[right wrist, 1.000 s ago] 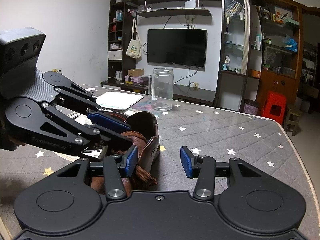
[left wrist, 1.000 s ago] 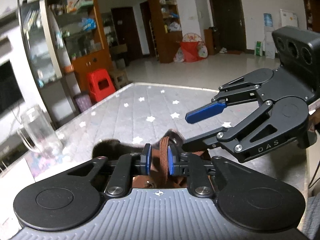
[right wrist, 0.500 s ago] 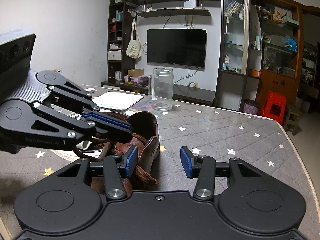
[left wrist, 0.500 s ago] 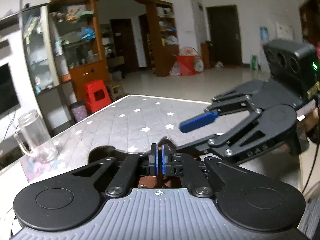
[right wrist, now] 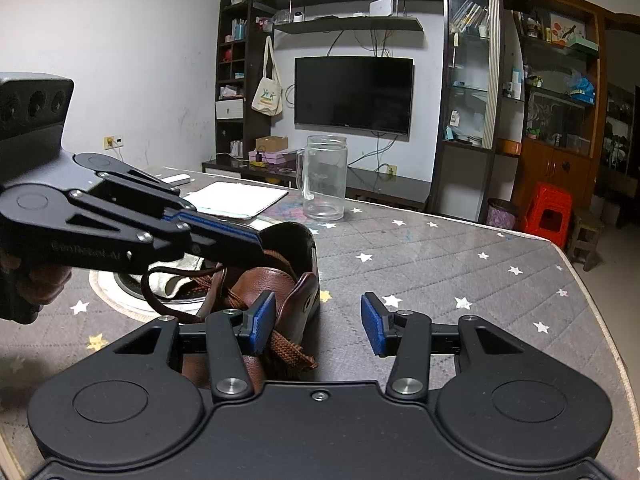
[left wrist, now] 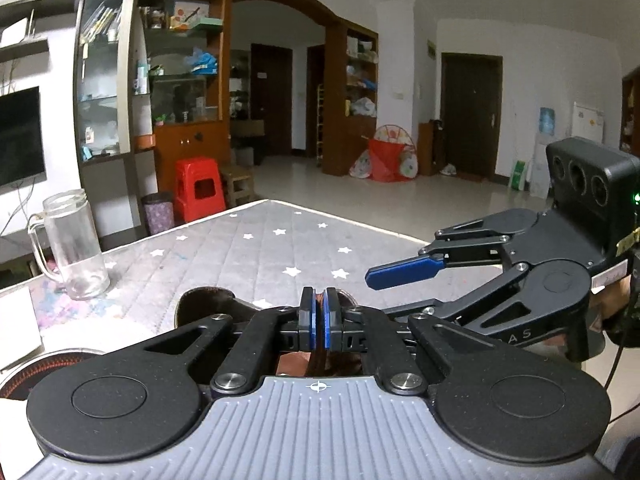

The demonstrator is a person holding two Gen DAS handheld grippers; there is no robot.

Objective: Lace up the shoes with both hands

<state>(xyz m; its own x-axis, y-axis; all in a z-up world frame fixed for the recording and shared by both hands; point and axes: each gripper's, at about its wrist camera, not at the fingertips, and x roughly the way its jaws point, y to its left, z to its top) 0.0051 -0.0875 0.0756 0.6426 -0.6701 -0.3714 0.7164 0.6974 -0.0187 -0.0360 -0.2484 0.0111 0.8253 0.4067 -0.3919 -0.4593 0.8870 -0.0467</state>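
Over on the far left of the right wrist view, your left claw [right wrist: 256,246] reaches in above the brown shoe [right wrist: 276,280], a hand [right wrist: 40,280] wrapped around its grip. Its blue pads [left wrist: 308,318] are pressed together, clenched on a brown lace [left wrist: 318,354] that runs down between them in the left wrist view; the lace strand is thin there and partly hidden by the claw body.

The shoe sits on the desk [right wrist: 440,264], on its grey star-printed cover, with the opening facing away from you and the tongue standing up. Loose lace [right wrist: 160,304] loops out to the left of the shoe over a round white mat [right wrist: 120,300], and another flat end [right wrist: 292,350] trails just beside your right claw's left pad [right wrist: 262,322].

Moving right, your right claw [right wrist: 318,326] is released, its pads standing well apart with bare desk cover between them; the left pad sits against the shoe's side, the right one [right wrist: 372,330] hangs clear of it.

Farther back, a clear glass mug [right wrist: 324,178] stands upright on the desk, with white paper [right wrist: 236,198] lying flat to its left. Off the desk's right edge, a red plastic stool [right wrist: 548,210] stands on the floor.
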